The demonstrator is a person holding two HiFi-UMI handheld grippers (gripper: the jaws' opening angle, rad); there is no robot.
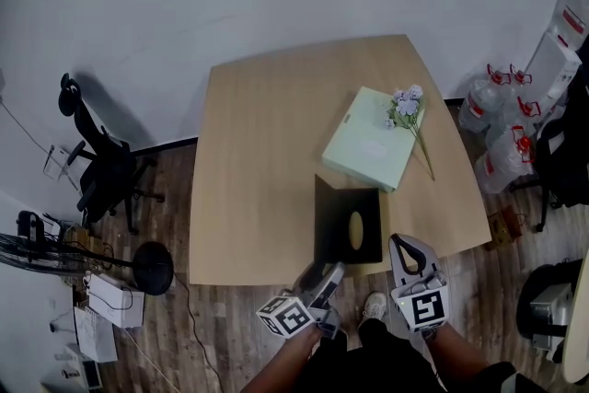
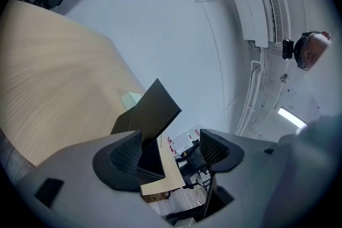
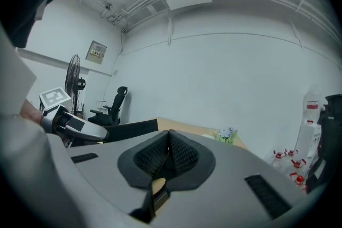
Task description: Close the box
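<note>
1. Here, your left gripper [image 1: 320, 279] is at the near edge of the table [image 1: 258, 152], with its jaws spread wide and pinching nothing.
2. In the left gripper view, the black box [image 2: 148, 160] sits in the gap, close against the left pad [image 2: 125, 156] and well clear of the right one. You cannot tell whether it touches that left pad.
3. The box's lid [image 2: 155, 109] is raised and tilted above the box, so the box is open.
4. Your right gripper [image 1: 405, 246] is just to the right of the black box, also at the table's near edge.
5. In the right gripper view, its pads are pressed together. You cannot tell whether anything thin is caught between them.
6. From the head view, the black box is at the near middle of the table, and a pale oval shows on its dark face.
7. A flat green box [image 1: 368, 147] lies just beyond it, towards the far right, with flowers [image 1: 406, 106] on its far corner.
8. A chair [image 1: 106, 170] stands on the floor to the left of the table, and bottles [image 1: 497, 133] are clustered to the right
</note>
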